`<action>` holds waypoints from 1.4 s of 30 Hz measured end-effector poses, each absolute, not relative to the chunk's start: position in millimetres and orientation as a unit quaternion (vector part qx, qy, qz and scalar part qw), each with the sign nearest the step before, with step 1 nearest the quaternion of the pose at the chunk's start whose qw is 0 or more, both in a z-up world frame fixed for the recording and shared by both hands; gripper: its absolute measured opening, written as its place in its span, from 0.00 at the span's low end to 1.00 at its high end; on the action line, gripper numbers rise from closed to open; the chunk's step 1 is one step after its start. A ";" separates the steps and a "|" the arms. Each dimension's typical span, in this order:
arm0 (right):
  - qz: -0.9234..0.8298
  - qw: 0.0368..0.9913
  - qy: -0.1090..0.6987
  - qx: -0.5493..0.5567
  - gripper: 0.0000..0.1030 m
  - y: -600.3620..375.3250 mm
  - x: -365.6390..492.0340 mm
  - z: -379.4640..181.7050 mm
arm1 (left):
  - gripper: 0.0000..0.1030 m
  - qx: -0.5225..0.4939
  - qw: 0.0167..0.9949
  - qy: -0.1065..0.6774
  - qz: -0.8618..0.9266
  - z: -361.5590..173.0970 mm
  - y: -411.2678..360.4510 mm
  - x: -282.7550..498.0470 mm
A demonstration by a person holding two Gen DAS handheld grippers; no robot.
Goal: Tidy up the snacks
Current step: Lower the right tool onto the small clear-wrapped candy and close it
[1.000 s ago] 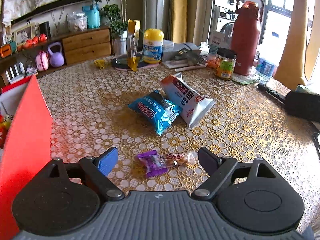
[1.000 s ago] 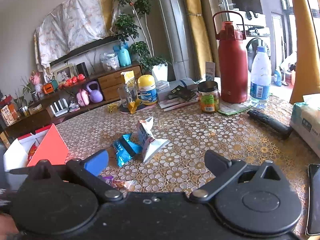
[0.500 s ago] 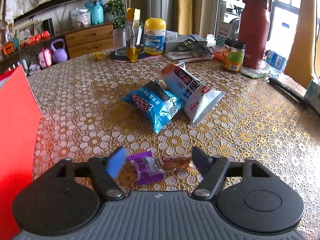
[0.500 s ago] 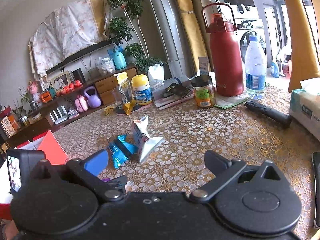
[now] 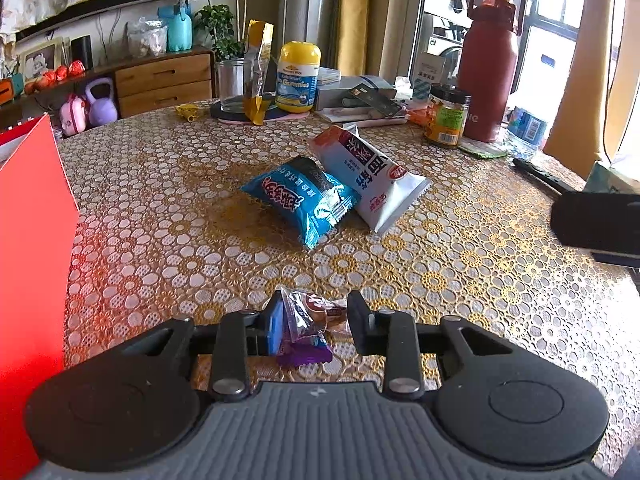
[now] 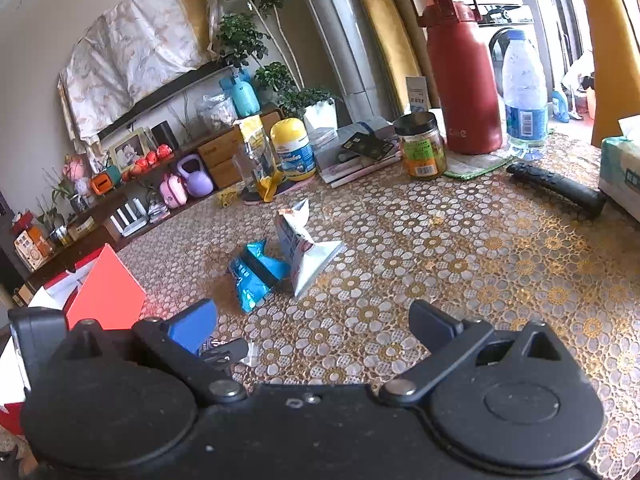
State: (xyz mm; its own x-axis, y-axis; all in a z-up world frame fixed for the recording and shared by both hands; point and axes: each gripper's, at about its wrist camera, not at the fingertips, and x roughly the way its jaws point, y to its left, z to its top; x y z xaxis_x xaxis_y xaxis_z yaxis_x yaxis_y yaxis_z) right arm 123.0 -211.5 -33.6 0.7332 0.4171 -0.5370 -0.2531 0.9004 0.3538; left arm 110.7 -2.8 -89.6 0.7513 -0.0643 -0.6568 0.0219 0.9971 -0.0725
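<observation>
My left gripper (image 5: 314,326) is shut on a small purple-and-clear candy packet (image 5: 308,332), crumpled between its jaws just above the table. Beyond it lie a blue snack bag (image 5: 300,196) and a white snack bag (image 5: 372,176), side by side and touching. A red box (image 5: 28,240) stands at the left edge. My right gripper (image 6: 312,320) is open and empty, held above the table. In the right wrist view the blue bag (image 6: 256,272), the white bag (image 6: 304,252) and the red box (image 6: 104,292) lie ahead, with the left gripper (image 6: 224,354) low at left.
At the table's far side stand a yellow-capped gummies bottle (image 5: 298,78), a glass (image 5: 232,84), a jar (image 5: 446,116), a red flask (image 5: 490,64) and a water bottle (image 6: 524,96). A black handle (image 6: 556,190) and a tissue pack (image 6: 622,172) lie at the right.
My left gripper's jaws have closed from wide open onto the candy packet, which is now squeezed and crumpled. My right gripper stays open and has shifted slightly.
</observation>
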 end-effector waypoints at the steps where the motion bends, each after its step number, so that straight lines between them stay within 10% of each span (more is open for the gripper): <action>1: 0.185 0.921 0.319 0.129 1.00 -210.5 123.3 -34.6 | 0.31 -0.032 0.935 0.352 -0.025 -89.4 -1.3 108.9; 4: 0.186 0.920 0.323 0.121 1.00 -205.8 123.1 -37.9 | 0.31 -0.035 0.936 0.349 -0.029 -89.7 2.4 103.3; 8: 0.188 0.917 0.332 0.116 0.99 -200.4 123.9 -43.2 | 0.55 -0.019 0.937 0.348 -0.017 -90.8 2.3 97.2; 18: 0.192 0.914 0.338 0.111 0.99 -195.1 122.5 -47.8 | 0.55 -0.017 0.935 0.353 -0.033 -92.0 -0.2 100.3; 22: 0.195 0.914 0.339 0.112 0.99 -194.9 122.2 -47.5 | 0.34 -0.026 0.931 0.362 -0.030 -93.3 1.7 95.1; 42: 0.234 0.914 0.330 0.039 0.93 -165.3 127.6 -58.2 | 0.16 -0.023 0.939 0.342 -0.024 -82.7 15.7 72.6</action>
State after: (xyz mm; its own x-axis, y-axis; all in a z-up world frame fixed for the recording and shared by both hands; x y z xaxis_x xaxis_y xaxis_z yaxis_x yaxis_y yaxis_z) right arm 127.6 -165.3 -58.2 0.6723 0.4534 -0.5853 -0.4020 0.8874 0.2256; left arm 72.6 15.7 -82.7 0.7643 -0.0616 -0.6419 0.0302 0.9978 -0.0598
